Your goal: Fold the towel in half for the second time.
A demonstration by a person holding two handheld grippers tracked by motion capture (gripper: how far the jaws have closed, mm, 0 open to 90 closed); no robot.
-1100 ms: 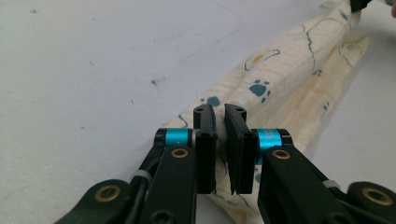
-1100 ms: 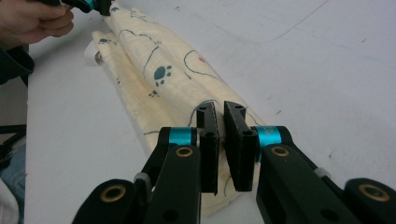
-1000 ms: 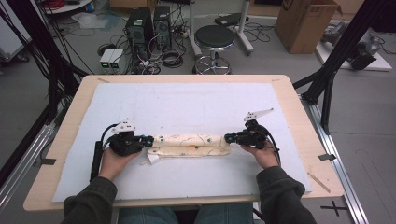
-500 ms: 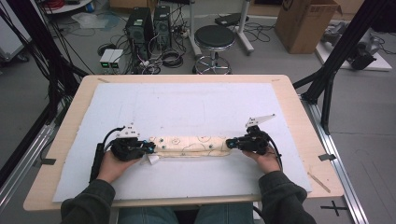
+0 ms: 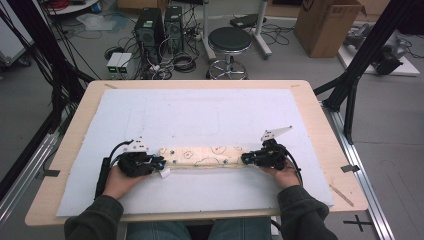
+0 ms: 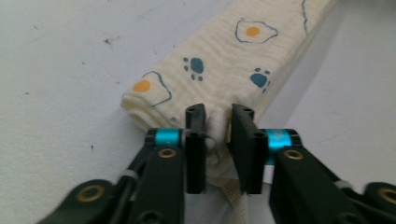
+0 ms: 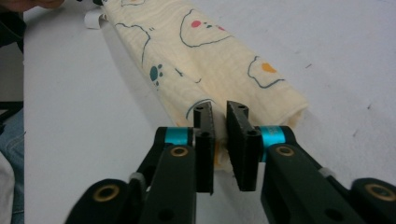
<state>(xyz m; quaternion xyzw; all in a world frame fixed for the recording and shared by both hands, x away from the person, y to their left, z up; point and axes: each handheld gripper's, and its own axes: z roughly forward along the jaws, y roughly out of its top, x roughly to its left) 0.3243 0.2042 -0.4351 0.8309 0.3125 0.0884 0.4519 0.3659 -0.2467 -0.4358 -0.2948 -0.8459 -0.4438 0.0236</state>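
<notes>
The cloth [image 5: 202,156] lies folded into 1 long strip, and both the left gripper [image 6: 218,122] and right gripper [image 7: 220,117], jaws just opening, straddle its ends, letting go

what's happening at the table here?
A person is working a folded, egg-and-paw print cloth into a long narrow strip on the white mat. The left gripper sits at one end, the right gripper at the other. Both sets of jaws have just been opening, each with a bit of cloth edge between them, so they look to be letting go.
</notes>
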